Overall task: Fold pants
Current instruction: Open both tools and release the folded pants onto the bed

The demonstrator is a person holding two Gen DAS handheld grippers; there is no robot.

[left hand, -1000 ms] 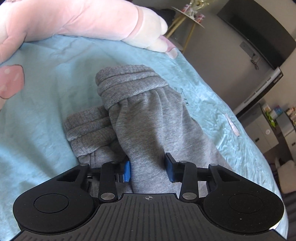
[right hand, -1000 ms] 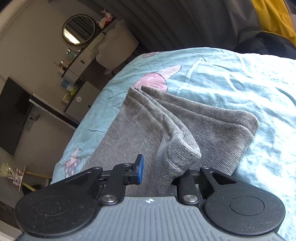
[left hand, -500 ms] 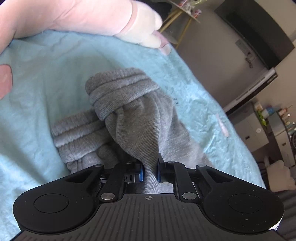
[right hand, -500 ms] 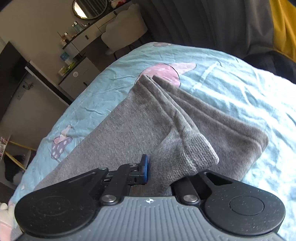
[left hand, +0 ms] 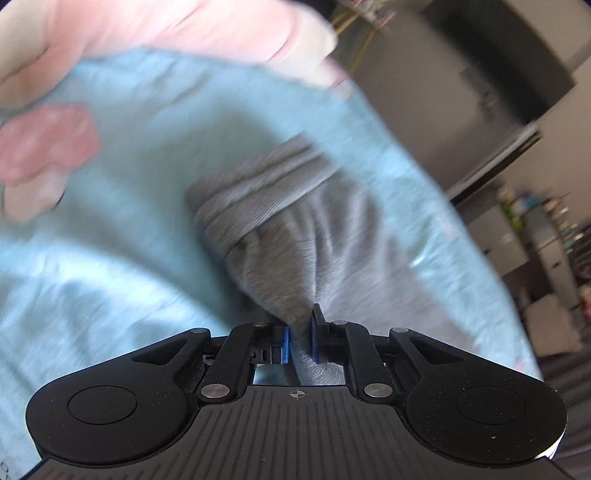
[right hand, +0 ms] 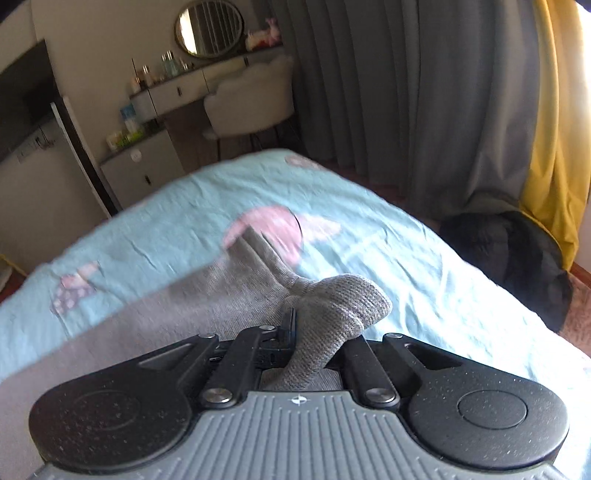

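Left gripper (left hand: pixel 299 339) and right gripper (right hand: pixel 317 332), both clamped tight on bunched grey pants (left hand: pixel 295 229), above the blue bedsheet (left hand: pixel 122 221).

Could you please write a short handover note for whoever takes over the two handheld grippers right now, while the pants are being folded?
Left claw: shut on a pinch of the grey ribbed knit pants; its jaws have just been closing, fabric between the blue pads.
Right claw: shut on a bunched cuff or hem of the same pants.
Pants: on the light blue bedsheet with pink mushroom prints, partly lifted at both grips; a pink plush toy lies at the far edge in the left view.
Done: both ends gripped.
Left: carry the fold over, lay it flat, release. The left view is blurred, so the fold's state is unclear.
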